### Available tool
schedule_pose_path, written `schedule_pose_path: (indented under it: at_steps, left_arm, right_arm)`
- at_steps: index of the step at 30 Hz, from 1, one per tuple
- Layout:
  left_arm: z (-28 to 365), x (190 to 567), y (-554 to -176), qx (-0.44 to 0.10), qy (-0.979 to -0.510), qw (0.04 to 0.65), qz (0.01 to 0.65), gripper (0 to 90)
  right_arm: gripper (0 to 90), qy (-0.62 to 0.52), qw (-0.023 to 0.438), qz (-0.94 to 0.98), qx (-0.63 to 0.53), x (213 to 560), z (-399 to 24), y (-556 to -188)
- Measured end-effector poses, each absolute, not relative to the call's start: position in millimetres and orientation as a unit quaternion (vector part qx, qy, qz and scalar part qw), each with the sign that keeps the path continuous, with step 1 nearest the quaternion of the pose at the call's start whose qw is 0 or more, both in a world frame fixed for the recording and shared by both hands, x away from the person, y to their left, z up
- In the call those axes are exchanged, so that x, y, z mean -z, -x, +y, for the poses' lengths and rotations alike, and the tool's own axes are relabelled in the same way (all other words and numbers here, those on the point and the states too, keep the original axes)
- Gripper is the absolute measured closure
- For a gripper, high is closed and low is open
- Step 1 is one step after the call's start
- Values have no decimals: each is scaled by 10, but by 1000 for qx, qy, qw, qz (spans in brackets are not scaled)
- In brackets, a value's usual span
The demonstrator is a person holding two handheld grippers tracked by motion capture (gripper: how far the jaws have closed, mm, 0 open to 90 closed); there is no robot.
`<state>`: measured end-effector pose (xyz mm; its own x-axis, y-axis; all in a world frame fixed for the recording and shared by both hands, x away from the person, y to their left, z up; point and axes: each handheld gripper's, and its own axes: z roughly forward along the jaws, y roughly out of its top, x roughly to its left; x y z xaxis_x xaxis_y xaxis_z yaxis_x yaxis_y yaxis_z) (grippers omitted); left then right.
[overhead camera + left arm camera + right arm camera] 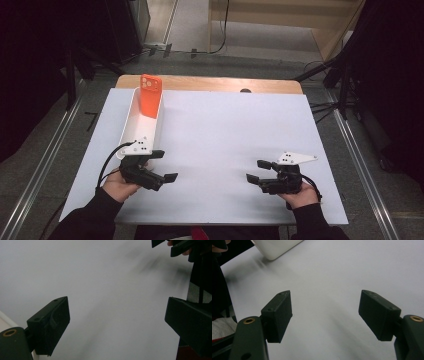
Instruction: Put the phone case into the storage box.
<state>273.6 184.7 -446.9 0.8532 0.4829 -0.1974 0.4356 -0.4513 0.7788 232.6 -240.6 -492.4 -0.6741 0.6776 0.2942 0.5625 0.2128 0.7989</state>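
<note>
An orange phone case [150, 96] stands upright, leaning at the far end of a long white tray [131, 125] on the left of the white table [220, 130]. My left gripper [165, 165] hovers just in front of the tray's near end, jaws open and empty, pointing right. My right gripper [257, 170] is held at the front right, open and empty, pointing left toward the other. In the left gripper view the jaws [117, 322] stand wide over bare white surface, with the right gripper [175, 246] far off. In the right gripper view the jaws [325, 312] are wide apart, tray corner [274, 248] beyond.
The table's wooden far edge [210, 84] shows behind the white sheet. Dark stands and cables [340, 75] flank the table on the grey floor. Both forearms in dark sleeves [90, 220] come in from the bottom.
</note>
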Motion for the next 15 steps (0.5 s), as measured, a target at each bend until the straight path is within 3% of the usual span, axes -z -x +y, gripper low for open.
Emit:
schedule_pose_path:
  at_steps: [15]
  left_arm:
    - [1840, 4559, -2615, -16, -857, 444, 260, 61]
  right_arm:
    - [255, -398, 60, 778, -483, 4923, -2400, -2319]
